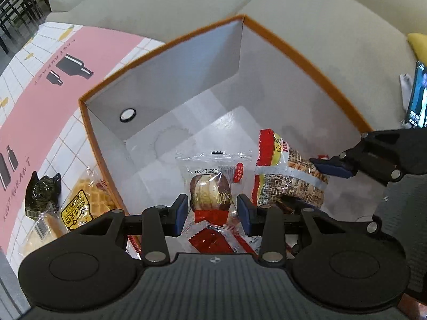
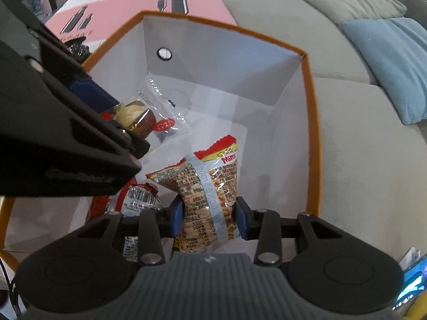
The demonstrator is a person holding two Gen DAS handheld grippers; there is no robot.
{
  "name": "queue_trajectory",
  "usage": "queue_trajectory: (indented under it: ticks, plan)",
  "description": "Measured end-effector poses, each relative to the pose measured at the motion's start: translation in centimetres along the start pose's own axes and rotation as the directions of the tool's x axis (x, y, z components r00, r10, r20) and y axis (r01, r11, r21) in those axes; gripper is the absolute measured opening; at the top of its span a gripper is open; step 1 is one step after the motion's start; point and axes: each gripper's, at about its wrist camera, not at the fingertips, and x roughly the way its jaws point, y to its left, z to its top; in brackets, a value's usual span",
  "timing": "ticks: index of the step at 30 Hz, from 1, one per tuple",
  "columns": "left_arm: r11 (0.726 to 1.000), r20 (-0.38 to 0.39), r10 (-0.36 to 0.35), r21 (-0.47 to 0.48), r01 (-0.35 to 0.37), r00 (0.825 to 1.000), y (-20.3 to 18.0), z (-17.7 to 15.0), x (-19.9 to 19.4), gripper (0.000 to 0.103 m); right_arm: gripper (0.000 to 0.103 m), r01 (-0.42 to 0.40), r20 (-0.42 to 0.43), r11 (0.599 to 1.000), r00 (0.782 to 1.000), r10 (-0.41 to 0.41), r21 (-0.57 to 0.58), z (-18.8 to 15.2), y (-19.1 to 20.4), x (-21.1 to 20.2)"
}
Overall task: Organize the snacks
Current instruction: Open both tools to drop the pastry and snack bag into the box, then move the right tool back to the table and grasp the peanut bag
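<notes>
Closest to the left wrist lens, the left tool (image 1: 210,210) has its blue pads (image 1: 181,210) spread on either side of a clear-wrapped cake (image 1: 210,186); a gap shows between each pad and the wrapper, so the tool stands open around the cake's lower end and grips nothing; the cake, a brown-and-cream piece in a transparent pack with a red band at its bottom, lies inside the orange-edged box (image 1: 165,101), its top seam pointing toward the far wall; red packets (image 1: 210,240) lie beneath it near the tool.

From the right wrist view, the right tool (image 2: 209,218) has both pads pressed into the sides of the biscuit bag (image 2: 208,186), which bulges and pinches between them; the bag, printed in red and yellow with a pale strip down its middle, stands tilted inside the box (image 2: 311,133), its red top edge leaning toward the far wall; it sits just beside the cake (image 2: 136,117), to that cake's right; a barcoded packet (image 2: 138,196) lies low at the left of the bag.

Outside the box, on the pink-and-white cloth of the desk (image 1: 34,101), a waffle pack (image 1: 85,200) lies touching the box's left wall, with a dark crinkled packet (image 1: 41,190) just beside it; a grey sofa (image 1: 307,40) runs behind the box.
</notes>
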Motion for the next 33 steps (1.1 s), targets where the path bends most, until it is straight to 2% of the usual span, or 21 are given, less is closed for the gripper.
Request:
queue_trajectory:
  ticks: [3, 6, 12, 15, 18, 20, 24, 27, 30, 33]
  plan:
    - [1.000, -0.027, 0.000, 0.007, 0.001, 1.000, 0.0, 0.1, 0.8, 0.045, 0.039, 0.004, -0.016, 1.000, 1.000, -0.005, -0.007, 0.2, 0.1, 0.8]
    - [0.999, -0.033, 0.031, 0.039, -0.030, 0.999, -0.5, 0.0, 1.1, 0.047, 0.040, 0.011, -0.019, 1.000, 1.000, -0.011, -0.008, 0.4, 0.1, 1.0]
    - [1.000, -0.025, 0.018, 0.015, -0.017, 1.000, 0.0, 0.1, 0.8, 0.067, 0.042, 0.020, -0.023, 1.000, 1.000, -0.021, -0.021, 0.3, 0.4, 0.9]
    - [1.000, -0.003, 0.015, 0.002, -0.015, 1.000, 0.2, 0.0, 0.0, 0.072, 0.050, 0.031, -0.026, 0.999, 0.999, -0.032, -0.022, 0.5, 0.5, 0.7]
    - [1.000, 0.022, 0.023, -0.016, -0.023, 0.999, 0.6, -0.2, -1.0, 0.074, 0.055, 0.010, -0.024, 1.000, 1.000, -0.010, -0.001, 0.7, 0.4, 0.1]
    - [0.999, 0.046, 0.032, -0.029, -0.031, 0.998, 0.9, -0.4, -2.1, 0.074, 0.062, 0.002, -0.016, 1.000, 1.000, -0.001, 0.024, 0.8, 0.3, -0.5]
    - [0.997, 0.110, 0.044, -0.062, -0.037, 0.993, 1.6, -1.2, -4.7, 0.074, 0.062, 0.024, 0.028, 0.999, 0.999, -0.025, 0.034, 1.0, 0.5, -2.7]
    - [0.995, 0.175, 0.060, -0.088, -0.045, 0.983, 2.2, -2.3, -7.2, 0.074, 0.062, 0.050, 0.110, 0.998, 0.992, -0.055, 0.046, 0.9, 1.1, -5.4]
    - [0.992, 0.244, 0.086, -0.114, -0.059, 0.966, 2.7, -3.8, -9.7, 0.074, 0.062, 0.061, 0.210, 0.994, 0.974, -0.080, 0.094, 0.5, 1.6, -8.3]
    - [0.987, 0.298, 0.110, -0.149, -0.068, 0.948, 3.3, -5.6, -11.7, 0.074, 0.062, 0.039, 0.283, 0.989, 0.956, -0.079, 0.145, 0.0, 2.6, -10.5]
